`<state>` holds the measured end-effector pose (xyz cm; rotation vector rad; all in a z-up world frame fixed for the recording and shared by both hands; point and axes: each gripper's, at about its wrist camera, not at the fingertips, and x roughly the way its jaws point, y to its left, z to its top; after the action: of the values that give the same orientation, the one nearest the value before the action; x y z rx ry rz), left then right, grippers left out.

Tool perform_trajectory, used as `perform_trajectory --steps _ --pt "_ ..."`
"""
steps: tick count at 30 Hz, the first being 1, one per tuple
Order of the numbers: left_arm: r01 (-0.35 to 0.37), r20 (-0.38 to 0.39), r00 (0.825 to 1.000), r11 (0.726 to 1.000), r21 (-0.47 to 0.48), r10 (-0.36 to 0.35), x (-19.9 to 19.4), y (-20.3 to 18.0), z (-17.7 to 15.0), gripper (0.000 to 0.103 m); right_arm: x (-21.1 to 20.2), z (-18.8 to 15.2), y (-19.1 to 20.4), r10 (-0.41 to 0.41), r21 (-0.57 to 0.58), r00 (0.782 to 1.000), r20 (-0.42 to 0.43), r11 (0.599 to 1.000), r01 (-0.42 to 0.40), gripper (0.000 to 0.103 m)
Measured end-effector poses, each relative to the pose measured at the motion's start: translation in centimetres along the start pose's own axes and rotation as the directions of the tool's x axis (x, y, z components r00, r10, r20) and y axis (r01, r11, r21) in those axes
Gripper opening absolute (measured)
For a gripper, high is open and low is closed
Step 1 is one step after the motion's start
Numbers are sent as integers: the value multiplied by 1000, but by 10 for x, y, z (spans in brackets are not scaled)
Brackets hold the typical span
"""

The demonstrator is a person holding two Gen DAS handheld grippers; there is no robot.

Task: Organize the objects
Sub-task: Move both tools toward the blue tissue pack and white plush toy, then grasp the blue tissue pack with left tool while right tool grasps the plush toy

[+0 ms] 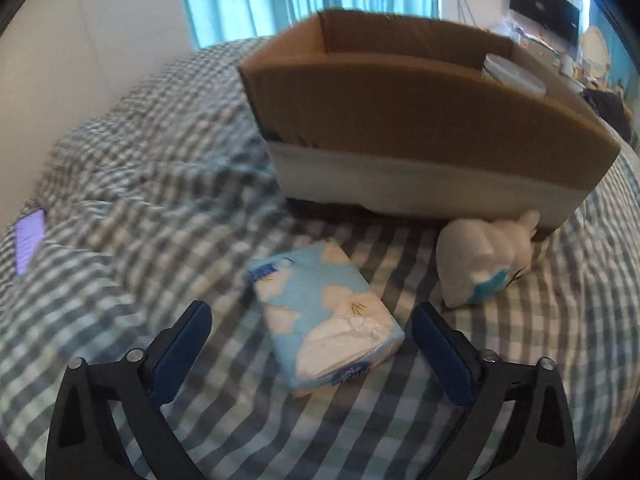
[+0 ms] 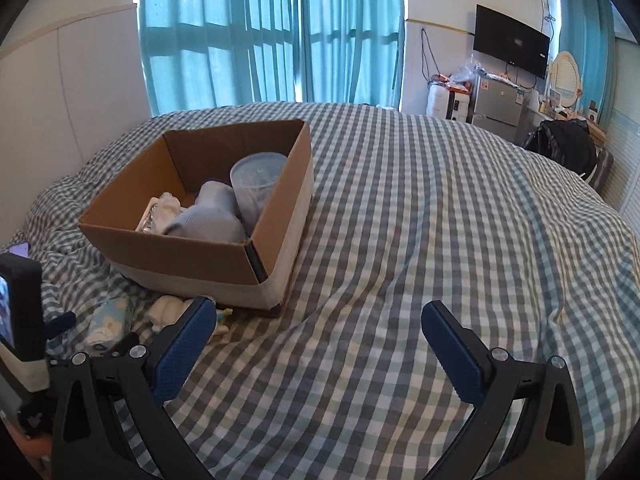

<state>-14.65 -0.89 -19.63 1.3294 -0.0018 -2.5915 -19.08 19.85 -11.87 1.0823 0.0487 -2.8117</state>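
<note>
Blue-flowered tissue pack (image 1: 326, 314) is framed between the left gripper's (image 1: 312, 316) wide jaws (untouched); the right gripper (image 2: 320, 320) is held wide, empty.

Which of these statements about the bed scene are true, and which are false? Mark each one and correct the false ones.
1. The tissue pack lies on the bed in front of the open left tool. True.
2. The right tool is shut on the white toy. False: it is open and holds nothing; the white toy lies on the bed beside the cardboard box.
3. The cardboard box is empty. False: a clear plastic tub and soft items sit inside it.
4. The bed cover has a checked pattern. True.
5. The curtains are red. False: the curtains are blue-green.
</note>
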Motion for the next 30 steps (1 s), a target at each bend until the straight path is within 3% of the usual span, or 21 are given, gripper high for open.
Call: perform_trajectory --steps 1,2,8,15,21,27,30 --pt "19 0 1000 1000 1 -19 3 0 -1 78 2 -1 1 1 3 1000 -4 1000 -1 103" --pt "51 0 999 999 -3 -51 4 2 -1 71 5 -2 4 0 2 1000 -12 1000 0 103" --pt "125 46 991 992 -33 -123 -13 16 -5 69 23 -11 28 0 -34 998 -70 999 -2 103" --pt "69 108 991 996 50 -74 -34 28 -1 69 32 -16 69 68 -59 993 -94 996 -74 103" --pt "75 80 994 996 45 -78 -22 46 2 69 62 -19 100 122 -77 981 -154 988 -135 103" --pt "121 51 991 993 5 -121 -14 55 3 69 87 -18 106 113 -59 978 -176 990 -125 103" --pt "119 37 992 993 0 -119 -9 57 3 69 96 -20 110 115 -58 974 -195 990 -128 93"
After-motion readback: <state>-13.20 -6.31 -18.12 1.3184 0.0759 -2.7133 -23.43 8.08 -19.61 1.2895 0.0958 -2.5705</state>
